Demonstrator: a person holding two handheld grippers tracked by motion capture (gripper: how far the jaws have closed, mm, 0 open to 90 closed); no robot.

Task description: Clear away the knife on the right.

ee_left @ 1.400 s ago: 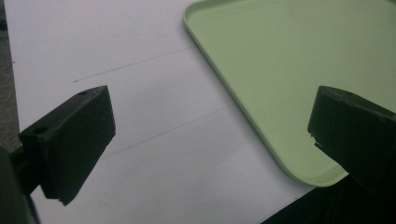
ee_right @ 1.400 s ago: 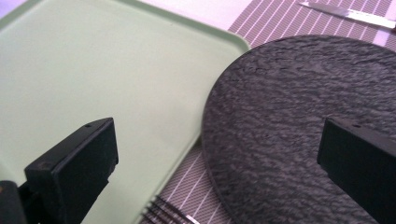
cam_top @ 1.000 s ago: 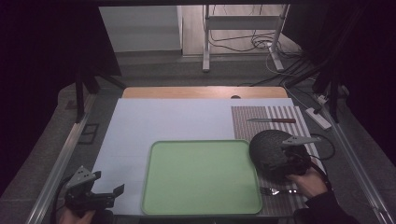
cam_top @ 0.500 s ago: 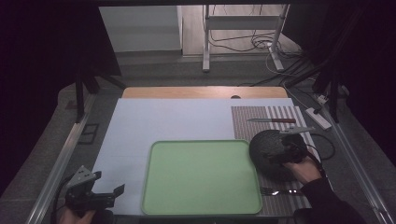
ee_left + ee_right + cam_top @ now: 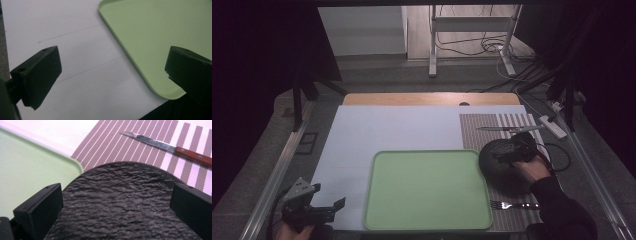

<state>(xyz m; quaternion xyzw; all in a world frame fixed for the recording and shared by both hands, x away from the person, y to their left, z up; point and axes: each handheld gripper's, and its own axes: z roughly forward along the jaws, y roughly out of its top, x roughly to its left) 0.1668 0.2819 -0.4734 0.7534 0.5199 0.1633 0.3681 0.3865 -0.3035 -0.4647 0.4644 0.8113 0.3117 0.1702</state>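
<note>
The wide-open right gripper (image 5: 116, 202) is being held over the black plate (image 5: 120, 202), gripping nothing; the fork (image 5: 513, 204) is being shown from above; the left gripper (image 5: 112, 75) is being held open, empty.

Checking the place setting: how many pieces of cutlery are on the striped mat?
2. A knife lies along the striped mat's far edge; a fork lies at its near edge, past the black plate.

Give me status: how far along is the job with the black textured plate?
Early. Done: nothing is on the light green plastic tray. In hand: the right gripper hovers, jaws open, over the round black textured plate, which sits on the striped brown placemat. Left: gripping the plate, probably moving it. The wooden-handled knife and metal fork lie untouched; the left gripper waits open.
</note>
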